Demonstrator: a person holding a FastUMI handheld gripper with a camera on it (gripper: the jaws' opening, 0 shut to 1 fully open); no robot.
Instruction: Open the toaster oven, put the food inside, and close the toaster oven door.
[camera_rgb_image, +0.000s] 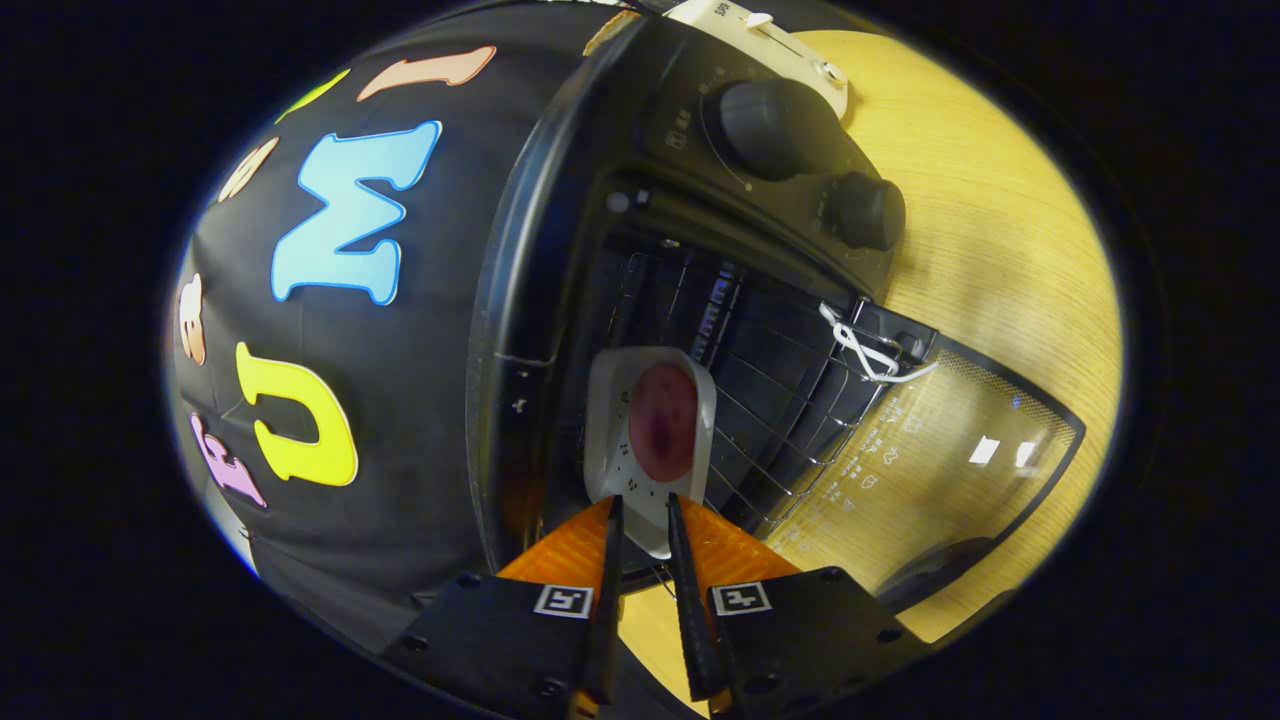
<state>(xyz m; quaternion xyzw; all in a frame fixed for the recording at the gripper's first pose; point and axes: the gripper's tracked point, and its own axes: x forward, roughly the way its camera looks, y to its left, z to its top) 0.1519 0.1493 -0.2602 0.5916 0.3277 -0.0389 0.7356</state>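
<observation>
gripper (645, 520) clamps tray (620, 400) rim | food (662, 422) blurred, maybe meat | oven (640, 250) interior dim

Gripper (643, 525) rolled sideways; fingers (610, 560) nearly closed, narrow gap between

Wooden tabletop (1010, 230) is showing pale grain, lit yellowish, running under and past everything; cream-white appliance (770, 40) is sitting on it at the far end, partly cut off, a slider and a small round knob showing on its face, can't tell what it is; black cloth wall (420, 400) is hanging behind, creased, meeting the tabletop low down.
</observation>
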